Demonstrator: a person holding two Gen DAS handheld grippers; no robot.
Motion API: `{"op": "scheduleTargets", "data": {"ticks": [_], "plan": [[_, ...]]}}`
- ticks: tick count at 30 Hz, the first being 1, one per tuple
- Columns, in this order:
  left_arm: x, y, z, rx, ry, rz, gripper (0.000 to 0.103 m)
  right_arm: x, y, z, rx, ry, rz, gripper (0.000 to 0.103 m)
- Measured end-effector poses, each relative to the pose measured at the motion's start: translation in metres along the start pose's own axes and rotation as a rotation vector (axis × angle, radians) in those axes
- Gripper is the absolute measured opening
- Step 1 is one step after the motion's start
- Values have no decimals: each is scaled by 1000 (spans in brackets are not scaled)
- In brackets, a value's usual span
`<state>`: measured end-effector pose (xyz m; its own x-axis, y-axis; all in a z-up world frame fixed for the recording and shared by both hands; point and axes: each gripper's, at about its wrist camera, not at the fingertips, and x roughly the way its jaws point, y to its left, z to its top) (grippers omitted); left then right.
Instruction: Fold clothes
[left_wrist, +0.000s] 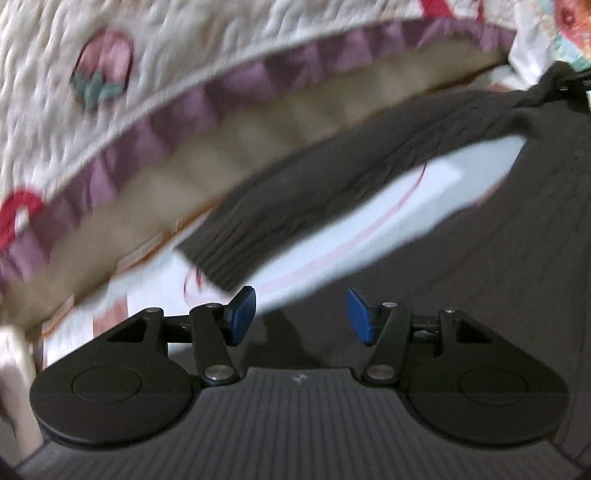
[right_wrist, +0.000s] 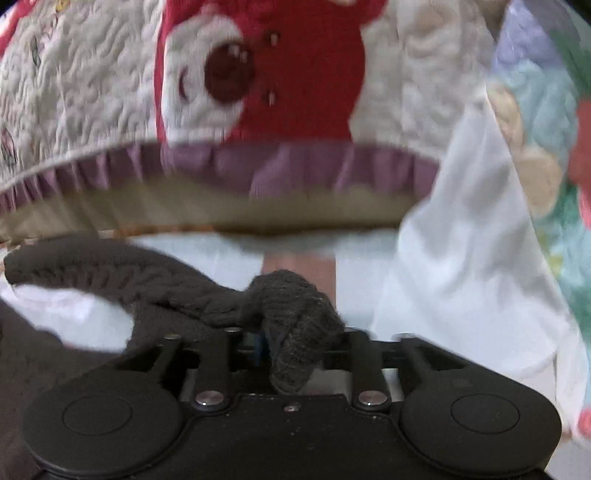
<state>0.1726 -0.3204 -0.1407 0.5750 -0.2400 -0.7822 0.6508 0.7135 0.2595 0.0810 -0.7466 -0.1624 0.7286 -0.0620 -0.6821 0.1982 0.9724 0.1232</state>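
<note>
dark knit sweater (right_wrist: 295, 314) is pinched in the right gripper (right_wrist: 291, 350); the left gripper (left_wrist: 301, 314) gapes with nothing between.

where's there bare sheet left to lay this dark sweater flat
Bare white sheet shows between the dark grey knitted sweater's sleeve and its body, and a wider patch lies right of the right claw, which grips bunched knit. Crowded beyond: the cream quilt with purple ruffle borders the far side.

We see one dark knit sweater (left_wrist: 332, 192), one puffy quilt (left_wrist: 110, 44) at twelve o'clock with one red bear (right_wrist: 280, 66), one white sheet (right_wrist: 461, 240), and two grippers (left_wrist: 301, 314) (right_wrist: 295, 350).
</note>
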Motion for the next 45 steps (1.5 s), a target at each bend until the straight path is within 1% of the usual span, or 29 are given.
{"op": "scheduleTargets", "data": {"ticks": [1, 3, 5, 7, 10, 11, 13, 15, 18, 19, 20, 21, 22, 24, 25, 27, 28, 29, 30, 32, 33, 34, 36, 37, 39, 41, 42, 43, 45], "plan": [[-2, 1, -10, -10, 17, 0, 54, -17, -1, -10, 46, -7, -2, 48], [-6, 3, -28, -5, 43, 27, 55, -57, -10, -36, 162, -14, 9, 54], [-13, 5, -47, 12, 60, 73, 60, -103, -27, -69, 285, -15, 18, 54], [-24, 9, -64, -7, 70, 99, 63, -138, -41, -102, 355, 17, 13, 54], [-38, 13, -81, -63, 90, 121, 63, -173, -52, -143, 400, 65, -63, 54], [-41, 14, -84, -85, 93, 123, 63, -181, -55, -155, 414, 73, -83, 54], [-42, 15, -89, -133, 111, 116, 64, -189, -59, -172, 445, 73, -91, 54], [-44, 15, -94, -179, 121, 110, 64, -190, -60, -183, 499, 60, -70, 54], [-46, 14, -99, -223, 110, 119, 64, -177, -51, -192, 577, 41, -23, 55], [-46, 14, -100, -239, 109, 123, 64, -173, -46, -192, 575, 25, -16, 56], [-46, 13, -100, -253, 108, 125, 64, -170, -38, -189, 546, 0, -16, 53], [-46, 13, -100, -265, 107, 127, 64, -166, -30, -187, 514, -19, -33, 28], [-46, 12, -100, -273, 106, 132, 64, -167, -25, -184, 485, -43, -68, 18], [-50, 9, -100, -265, 108, 148, 64, -181, -16, -176, 424, -126, -159, 15], [-53, 6, -100, -250, 110, 153, 64, -197, -8, -169, 360, -182, -233, 14], [-58, 0, -102, -210, 122, 142, 65, -224, -2, -165, 289, -230, -352, 11], [-60, -4, -103, -190, 132, 137, 65, -228, -5, -167, 292, -224, -385, 7], [-62, -8, -106, -172, 143, 132, 65, -225, -13, -173, 319, -199, -399, 7], [-63, -12, -108, -157, 146, 133, 64, -218, -19, -178, 332, -164, -409, 7], [-67, -17, -113, -138, 146, 138, 64, -194, -26, -188, 318, -57, -389, 7], [-70, -19, -114, -133, 147, 136, 65, -188, -28, -191, 320, -31, -377, 8], [-74, -19, -115, -133, 147, 129, 65, -190, -28, -193, 333, -34, -370, 13], [-81, -17, -117, -144, 142, 112, 65, -197, -33, -191, 379, -18, -350, 20], [-84, -16, -118, -149, 139, 103, 65, -204, -37, -188, 408, -26, -339, 33], [-89, -14, -122, -156, 131, 84, 65, -218, -47, -180, 465, -63, -303, 43], [-101, -15, -123, -157, 40, 92, 65, -224, -60, -168, 522, -78, -208, 48], [-106, -16, -122, -159, 2, 97, 65, -221, -66, -161, 543, -61, -162, 55], [-110, -17, -120, -161, -28, 101, 65, -214, -71, -152, 559, -35, -122, 56], [-114, -20, -113, -181, -48, 67, 65, -198, -73, -137, 537, 9, -86, 57]]}}
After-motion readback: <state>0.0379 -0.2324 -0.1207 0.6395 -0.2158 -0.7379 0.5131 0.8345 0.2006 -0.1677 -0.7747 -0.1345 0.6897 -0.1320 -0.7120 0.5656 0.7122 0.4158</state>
